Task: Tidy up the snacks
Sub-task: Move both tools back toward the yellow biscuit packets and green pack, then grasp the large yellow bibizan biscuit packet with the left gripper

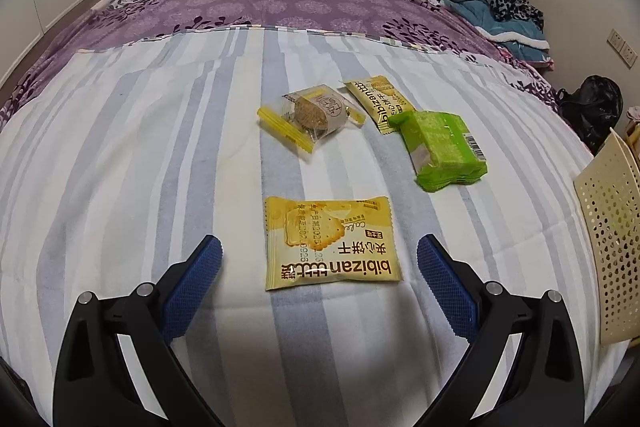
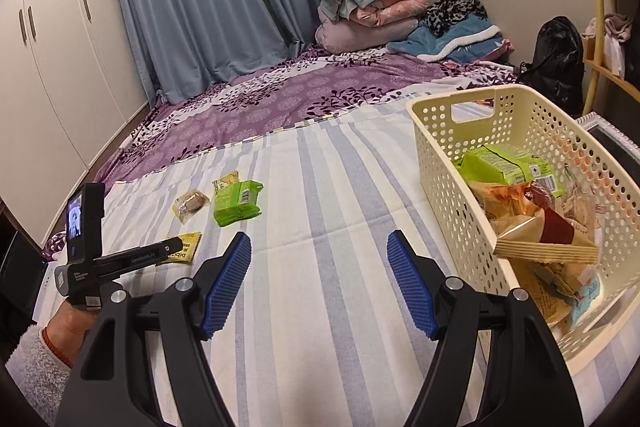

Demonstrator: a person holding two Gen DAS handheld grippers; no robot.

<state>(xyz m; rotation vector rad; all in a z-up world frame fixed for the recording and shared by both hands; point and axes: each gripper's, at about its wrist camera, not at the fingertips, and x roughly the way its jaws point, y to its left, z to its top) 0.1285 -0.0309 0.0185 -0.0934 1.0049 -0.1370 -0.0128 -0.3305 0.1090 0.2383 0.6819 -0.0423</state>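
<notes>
My left gripper [image 1: 319, 253] is open, its blue pads on either side of a flat yellow bibizan cracker packet [image 1: 332, 243] on the striped sheet. Farther off lie a clear packet with a brown cake [image 1: 312, 117], a second yellow packet [image 1: 378, 103] and a green snack pack [image 1: 444, 149] that overlaps it. My right gripper [image 2: 319, 267] is open and empty above the sheet, left of the cream perforated basket [image 2: 444, 163]. The basket holds a green pack [image 2: 508, 165] and several orange and brown snack bags [image 2: 544, 235]. The left gripper [image 2: 132, 259] shows over the near yellow packet [image 2: 188, 247].
The cream basket's wall [image 1: 608, 227] stands at the right edge of the left wrist view. Folded bedding [image 2: 372, 11] is piled at the head of the bed. A black bag [image 2: 560, 59] and a wooden shelf [image 2: 608, 67] stand at the right. White wardrobes [image 2: 52, 67] line the left.
</notes>
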